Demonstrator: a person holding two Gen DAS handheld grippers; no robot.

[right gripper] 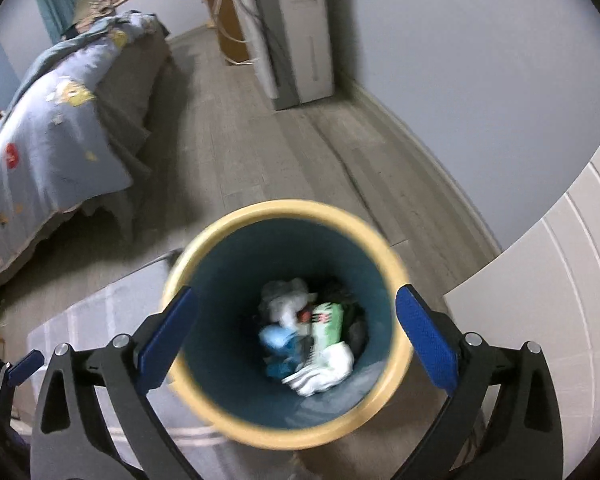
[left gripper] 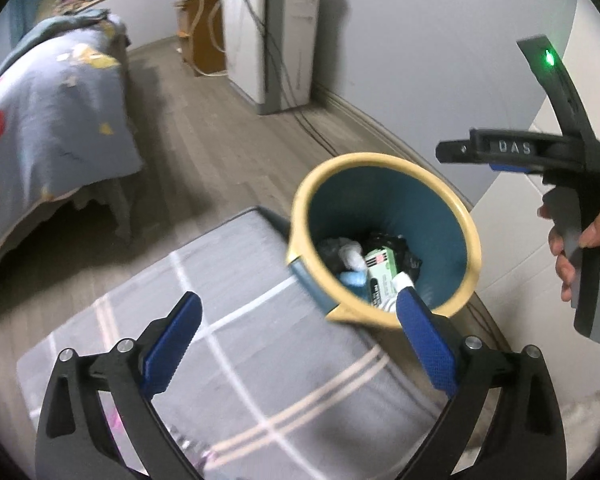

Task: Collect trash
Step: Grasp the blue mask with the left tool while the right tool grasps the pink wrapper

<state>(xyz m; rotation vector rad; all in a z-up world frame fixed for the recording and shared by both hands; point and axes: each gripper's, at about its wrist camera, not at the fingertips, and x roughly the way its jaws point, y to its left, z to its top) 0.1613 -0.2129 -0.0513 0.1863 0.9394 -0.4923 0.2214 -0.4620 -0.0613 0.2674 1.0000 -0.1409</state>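
- The round bin with a cream-yellow rim and teal inside [right gripper: 284,216] stands on the grey wood-plank floor [right gripper: 260,140], beside a grey checked mat with pale stripes [left gripper: 260,360] and near the white wall [right gripper: 460,60].
- In the bottom of the bin lies the trash – a green and white printed packet [right gripper: 326,320], crumpled white paper [right gripper: 324,372], a light blue scrap [right gripper: 274,338] and black plastic film [left gripper: 392,244].
- The left tool [left gripper: 298,342] is released, its blue pads spread wide over the mat with nothing between them.
- The right tool [right gripper: 296,334] hangs above the bin mouth, also spread wide and empty – a hand [left gripper: 580,256] grips its handle.
- A bed with a blue patterned quilt [left gripper: 52,120] stands well apart, and a tall white appliance [left gripper: 276,36] is against the far wall.
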